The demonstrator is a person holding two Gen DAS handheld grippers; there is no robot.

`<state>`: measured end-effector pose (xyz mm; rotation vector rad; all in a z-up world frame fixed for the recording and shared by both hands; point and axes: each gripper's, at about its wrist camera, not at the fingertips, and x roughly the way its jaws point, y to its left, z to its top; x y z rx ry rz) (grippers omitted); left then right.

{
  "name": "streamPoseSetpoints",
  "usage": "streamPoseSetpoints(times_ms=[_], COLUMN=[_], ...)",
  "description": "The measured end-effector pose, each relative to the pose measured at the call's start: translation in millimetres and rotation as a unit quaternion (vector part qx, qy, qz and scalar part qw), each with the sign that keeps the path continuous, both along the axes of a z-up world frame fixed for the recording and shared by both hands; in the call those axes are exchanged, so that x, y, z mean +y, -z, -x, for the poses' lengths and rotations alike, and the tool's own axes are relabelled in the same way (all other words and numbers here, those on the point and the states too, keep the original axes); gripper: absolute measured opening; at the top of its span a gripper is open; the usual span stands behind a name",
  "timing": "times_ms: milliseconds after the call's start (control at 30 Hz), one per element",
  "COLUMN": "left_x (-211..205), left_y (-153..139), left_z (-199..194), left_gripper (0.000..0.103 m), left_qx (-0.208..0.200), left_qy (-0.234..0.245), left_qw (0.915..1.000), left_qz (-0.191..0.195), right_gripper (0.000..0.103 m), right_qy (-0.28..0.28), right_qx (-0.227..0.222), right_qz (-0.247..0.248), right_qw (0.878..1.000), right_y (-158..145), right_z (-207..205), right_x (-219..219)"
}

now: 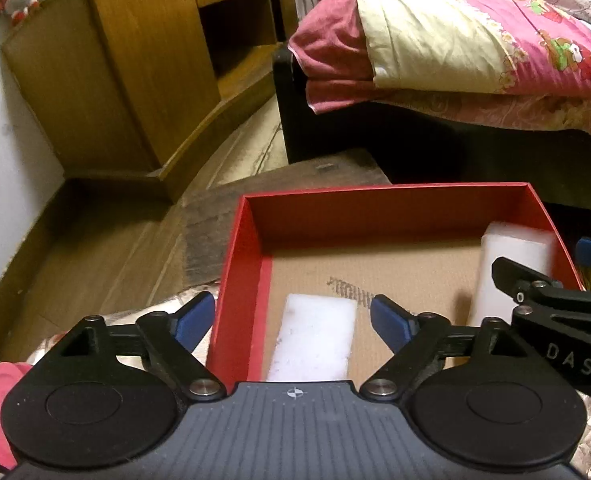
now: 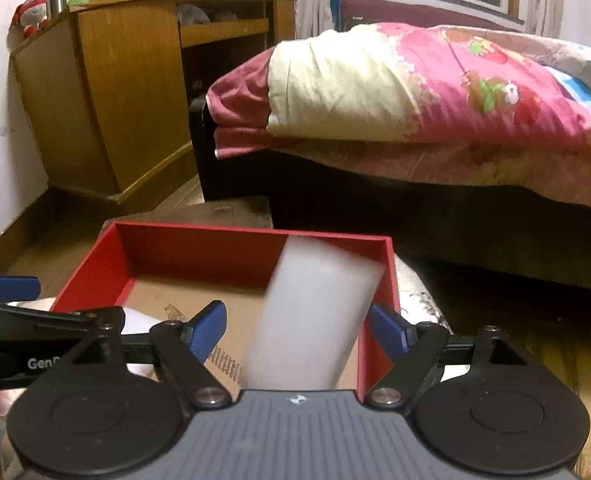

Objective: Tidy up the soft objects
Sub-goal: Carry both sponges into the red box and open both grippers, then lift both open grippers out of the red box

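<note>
Left black plastic two-finger gripper [image 1: 291,320]: grey ribbed base plate bearing a small cross-hair mark, two round black discs, silver pivot screws, black linkage arms, blue fingertip pads [image 1: 193,320]. Right black plastic two-finger gripper [image 2: 297,330]: identical build; its arm carries white lettering "DAS".

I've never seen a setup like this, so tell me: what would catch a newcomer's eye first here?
Probably the bright red box in the foreground, open-topped, with a white foam block flat on its cardboard floor and a second, blurred white block at its right side. Both the left gripper and right gripper hang open over it. Behind looms a bed piled with a pink quilt.
</note>
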<state>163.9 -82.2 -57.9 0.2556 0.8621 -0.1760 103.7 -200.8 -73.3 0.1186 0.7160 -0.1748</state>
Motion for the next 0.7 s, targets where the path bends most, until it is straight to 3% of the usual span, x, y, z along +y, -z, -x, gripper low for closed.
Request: streamPoseSetpoints(times_ms=[700], left_x=[13.6], left_y=[-44.2], left_z=[64.3], left_gripper=[0.092], left_qx=[-0.023], left_qy=[0.035], left_qw=[0.999], left_qz=[0.015], right_gripper=[0.052], right_qy=[0.004], right_qx=[-0.018], right_qz=[-0.018], right_qw=[1.0], right_y=[-27.8], right_z=[59.4], right_x=[5.8])
